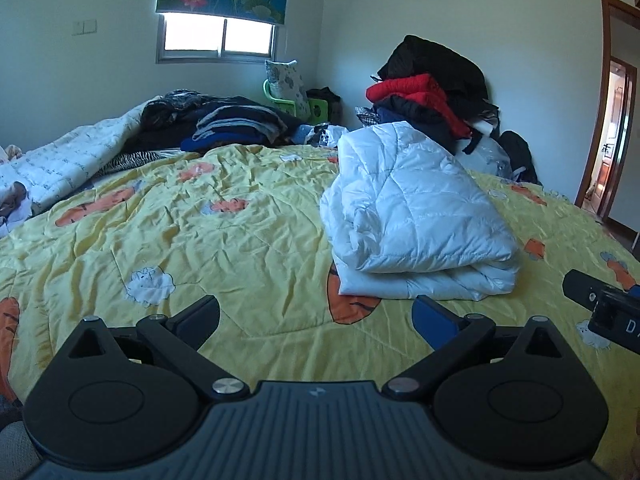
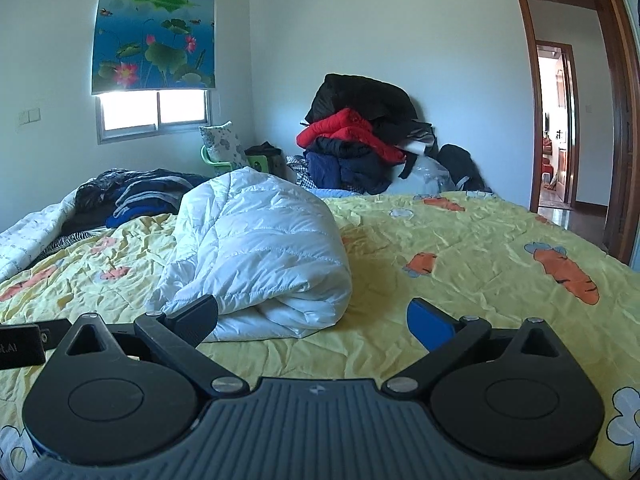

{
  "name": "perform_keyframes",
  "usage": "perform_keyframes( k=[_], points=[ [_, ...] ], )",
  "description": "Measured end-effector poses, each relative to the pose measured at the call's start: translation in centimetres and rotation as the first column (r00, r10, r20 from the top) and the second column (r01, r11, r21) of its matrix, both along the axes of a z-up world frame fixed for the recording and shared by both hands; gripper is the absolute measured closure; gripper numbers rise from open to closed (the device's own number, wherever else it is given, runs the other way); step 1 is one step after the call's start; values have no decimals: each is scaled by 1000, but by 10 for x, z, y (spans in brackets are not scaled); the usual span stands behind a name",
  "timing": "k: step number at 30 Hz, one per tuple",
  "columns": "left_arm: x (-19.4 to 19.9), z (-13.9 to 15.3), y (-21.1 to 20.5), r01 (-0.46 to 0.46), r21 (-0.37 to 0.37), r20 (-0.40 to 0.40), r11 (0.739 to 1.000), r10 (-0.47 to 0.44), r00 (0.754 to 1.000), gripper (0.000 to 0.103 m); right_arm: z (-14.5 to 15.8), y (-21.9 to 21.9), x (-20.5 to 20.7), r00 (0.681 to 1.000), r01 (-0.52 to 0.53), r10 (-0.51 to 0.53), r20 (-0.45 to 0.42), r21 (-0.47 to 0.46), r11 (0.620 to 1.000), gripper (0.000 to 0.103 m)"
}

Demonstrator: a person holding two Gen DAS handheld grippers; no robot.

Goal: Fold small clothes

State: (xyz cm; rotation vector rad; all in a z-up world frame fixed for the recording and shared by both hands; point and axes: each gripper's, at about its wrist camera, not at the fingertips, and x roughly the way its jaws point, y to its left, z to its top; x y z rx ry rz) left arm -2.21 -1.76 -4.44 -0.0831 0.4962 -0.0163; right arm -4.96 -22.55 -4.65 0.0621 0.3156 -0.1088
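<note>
The white quilted jacket [image 1: 416, 216] is showing a glossy sheen. The yellow bedcover [image 1: 224, 240] is looking like matt, crinkled cloth

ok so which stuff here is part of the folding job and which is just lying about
In the job:
white quilted puffer jacket, folded on the yellow carrot-print bedspread
left gripper and right gripper, both open

Lying about:
red and black coat heap
dark folded clothes stack

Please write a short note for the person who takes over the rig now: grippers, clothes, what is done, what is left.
Left gripper: open, empty, above the yellow quilt.
Right gripper: open, empty.
White jacket: folded into a bundle on the quilt, ahead of both grippers.
Done: this jacket looks folded.
Left: possibly the dark clothes at the far side and the pile by the wall; whether they belong to the job, I cannot tell.
</note>
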Motion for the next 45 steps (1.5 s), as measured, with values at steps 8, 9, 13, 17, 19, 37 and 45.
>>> perform_keyframes(
  k=[8, 9, 13, 17, 19, 37, 45],
  points=[
    [-1, -2, 1, 19, -5, -4, 1000, -19, 1000, 0, -3, 3, 0, 1000, -10, 10, -6, -1, 1000, 1],
    [-1, -1, 0, 24, -6, -6, 1000, -25, 1000, 0, -3, 4, 0, 1000, -9, 9, -5, -2, 1000, 1],
    [-2, -1, -2, 46, 6, 2, 999, -46, 999, 0, -3, 4, 0, 1000, -12, 12, -8, 4, 1000, 1],
    [-2, -1, -4, 64, 31, 3, 997, -64, 998, 0, -4, 5, 0, 1000, -16, 16, -11, 4, 1000, 1],
    [-1, -2, -4, 65, 22, -5, 998, -65, 998, 0, -5, 5, 1, 1000, -20, 20, -16, 4, 1000, 1],
    [-3, -3, -5, 72, 32, 12, 997, -72, 997, 0, -8, 2, 3, 999, -25, 25, -31, 15, 1000, 1],
    [-1, -3, -4, 55, 31, 9, 998, -55, 998, 0, -8, 2, 3, 999, -27, 28, -36, 15, 1000, 1]
  ],
)
